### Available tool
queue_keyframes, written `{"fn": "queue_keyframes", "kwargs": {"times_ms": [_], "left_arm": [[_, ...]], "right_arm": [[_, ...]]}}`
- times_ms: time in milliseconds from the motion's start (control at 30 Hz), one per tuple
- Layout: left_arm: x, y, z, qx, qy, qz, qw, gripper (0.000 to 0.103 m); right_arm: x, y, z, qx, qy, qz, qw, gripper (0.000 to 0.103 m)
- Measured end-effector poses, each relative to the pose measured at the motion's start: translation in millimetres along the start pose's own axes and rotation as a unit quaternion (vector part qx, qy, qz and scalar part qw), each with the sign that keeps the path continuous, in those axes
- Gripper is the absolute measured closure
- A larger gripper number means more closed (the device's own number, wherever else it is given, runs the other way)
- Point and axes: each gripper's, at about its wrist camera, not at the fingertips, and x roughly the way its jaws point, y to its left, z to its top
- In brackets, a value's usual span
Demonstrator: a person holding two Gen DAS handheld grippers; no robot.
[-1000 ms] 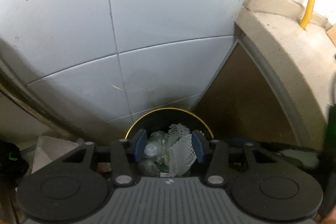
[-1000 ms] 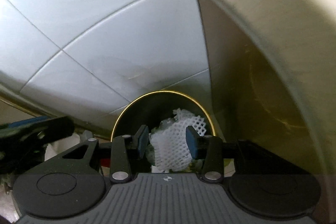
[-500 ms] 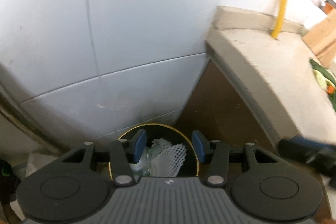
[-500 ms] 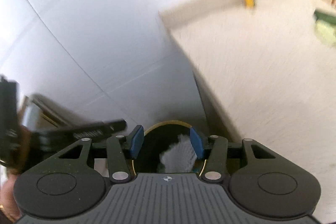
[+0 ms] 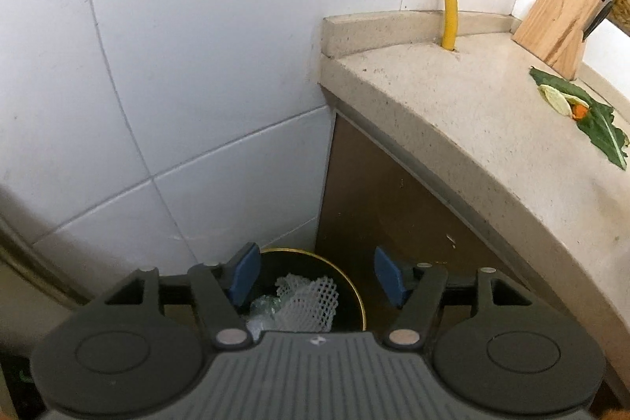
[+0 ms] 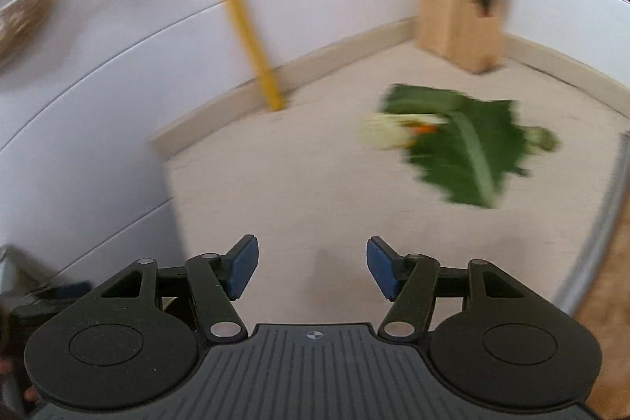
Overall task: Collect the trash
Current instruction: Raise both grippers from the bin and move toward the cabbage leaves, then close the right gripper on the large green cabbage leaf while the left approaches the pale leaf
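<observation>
1. The left gripper (image 5: 317, 276) hangs above the black bin (image 5: 354, 296) on the floor, in the corner between the tiled wall (image 5: 197, 65) and the cabinet side under the counter (image 5: 453, 128). Its jaws have just been opening; they now stand well apart, with nothing between the blue pads.
2. Inside the bin lie a white foam net (image 5: 311, 300) and some crumpled clear plastic (image 5: 262, 306), both well below the left pads and untouched by them.
3. The right gripper (image 6: 313, 268) is up over the counter (image 6: 315, 207), pointing along it towards the back wall. Its jaws have likewise just been opening and are wide, holding nothing.
4. The remaining trash is a large green leaf (image 6: 464, 148) lying flat on the counter in front of the knife block (image 6: 458, 14), with a pale scrap (image 6: 388, 132) and a small orange bit (image 6: 425, 128) at its near-left edge. The right view is motion-blurred, so what the pale scrap is cannot be told for sure; possibly a peel.
5. The relation that matters: the leaf lies ahead of the right fingers and to their right, well apart from them. Its pale midrib runs from the far end towards the camera, slanting slightly right.
6. The right gripper is clearly the nearer one. From the left view the leaf (image 5: 590, 121) sits far off at the right edge, up on the counter.
7. My judgement: the next pick suits the right hand, closing across the midrib.
</observation>
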Motion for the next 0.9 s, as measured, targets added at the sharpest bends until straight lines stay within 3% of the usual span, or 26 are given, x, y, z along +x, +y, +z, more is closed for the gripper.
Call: {"fn": "queue_keyframes", "kwargs": {"times_ms": [100,267,433,667,900], "left_arm": [[-11.0,-17.7,0.1,-0.005,-0.002,-0.027,0.9996,0.044],[-26.7,-78.4,21.8,0.039,-0.030,-0.070,0.9964,0.044],[-31.7,-121.4,41.4,0.050,-0.041,-0.112,0.9917,0.040],[-31.5,-147.7,53.1,0.058,-0.039,-0.125,0.9898,0.040],[-21.0,-151.9,54.2,0.049,-0.012,-0.122,0.9913,0.040]], "right_arm": [[-6.4,-27.1,2.9,0.015,-0.007,-0.022,1.000,0.033],[-4.3,-60.7,7.8,0.026,-0.016,-0.041,0.999,0.033],[7.7,-88.7,26.1,0.032,-0.034,-0.048,0.998,0.034],[46.0,-118.7,69.6,0.027,-0.044,-0.049,0.997,0.035],[104.1,-128.4,102.0,0.004,-0.017,-0.056,0.998,0.034]]}}
